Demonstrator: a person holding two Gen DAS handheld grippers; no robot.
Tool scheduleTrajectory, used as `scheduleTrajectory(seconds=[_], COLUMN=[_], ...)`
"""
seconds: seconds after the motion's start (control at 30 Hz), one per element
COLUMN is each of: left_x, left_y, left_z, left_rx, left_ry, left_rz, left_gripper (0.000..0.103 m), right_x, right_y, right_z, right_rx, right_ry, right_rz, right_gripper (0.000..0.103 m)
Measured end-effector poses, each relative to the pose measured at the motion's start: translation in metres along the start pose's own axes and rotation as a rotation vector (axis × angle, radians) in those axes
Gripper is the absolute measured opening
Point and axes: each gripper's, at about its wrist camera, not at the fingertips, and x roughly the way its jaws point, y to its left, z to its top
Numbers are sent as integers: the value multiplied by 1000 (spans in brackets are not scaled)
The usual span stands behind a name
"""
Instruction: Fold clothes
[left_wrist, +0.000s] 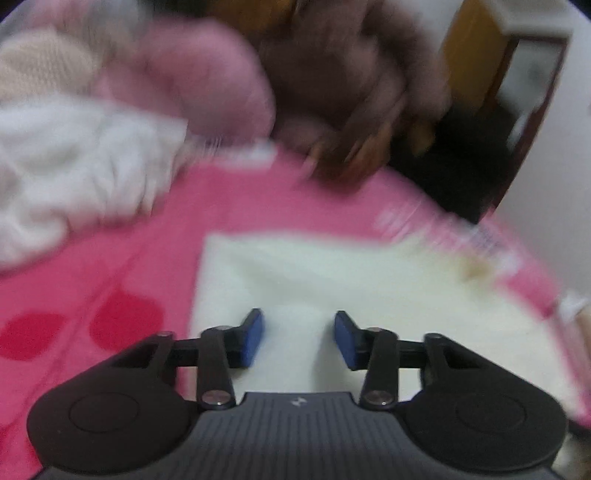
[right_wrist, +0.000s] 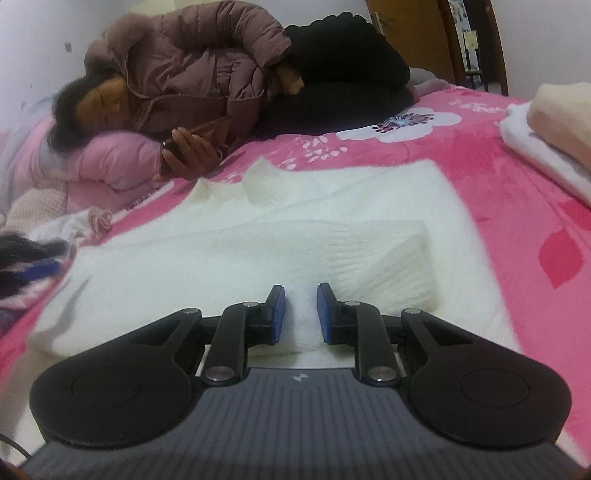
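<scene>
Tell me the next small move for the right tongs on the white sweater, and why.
Probably close the right tongs on the white sweater: a ridge of knit already sits between the open blue pads, so pinching it gives a hold for the next fold. The left tongs hover open over it too.

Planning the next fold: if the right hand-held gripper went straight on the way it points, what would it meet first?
Probably the white sweater: the right hand-held gripper is open right over it, with the folded sleeve just ahead. Depth is unclear.
</scene>
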Motion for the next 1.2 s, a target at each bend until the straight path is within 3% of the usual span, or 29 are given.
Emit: scheduleTrajectory(seconds=[0.13,0.23,0.3,0.4,0.43,0.53,0.67,0.87,0.97,1.07,1.2], left_x=[-4,-12,-3,27,22,-14,-49,-31,-22,-14,-5], left_y=[-5,-8,-6,9,9,-4,-32,-37,-40,-43,-44], left_z=[4,19,31,40,42,44,35,10,-3,-15,-27], left_rx=[65,55,37,-23,-32,-24,-12,-23,-28,-34,-41], left_ry=[-22,-55,-54,66,52,-41,-149,-146,-145,-143,-144], left_rz=[12,33,83,146,148,115,25,-18,-40,-61,-84], left_gripper=[41,41,46,42,42,42,53,50,62,61,61], right_x=[-1,-1,-1,-2,-2,-2,-2,-2,-2,-5,14], right_y=[-4,-4,-3,-3,-4,-5,-5,-3,4,18,41], right_z=[0,-1,-2,-2,-2,-2,-2,-1,3,28,94], right_rx=[29,27,26,28,30,35,30,20,-9,-30,-24], right_ry=[-5,-5,-6,-8,-8,-9,-8,-2,21,64,15], right_rz=[24,22,20,21,23,27,24,14,-13,-9,56], right_gripper=[17,17,17,17,17,17,17,17,17,20,20])
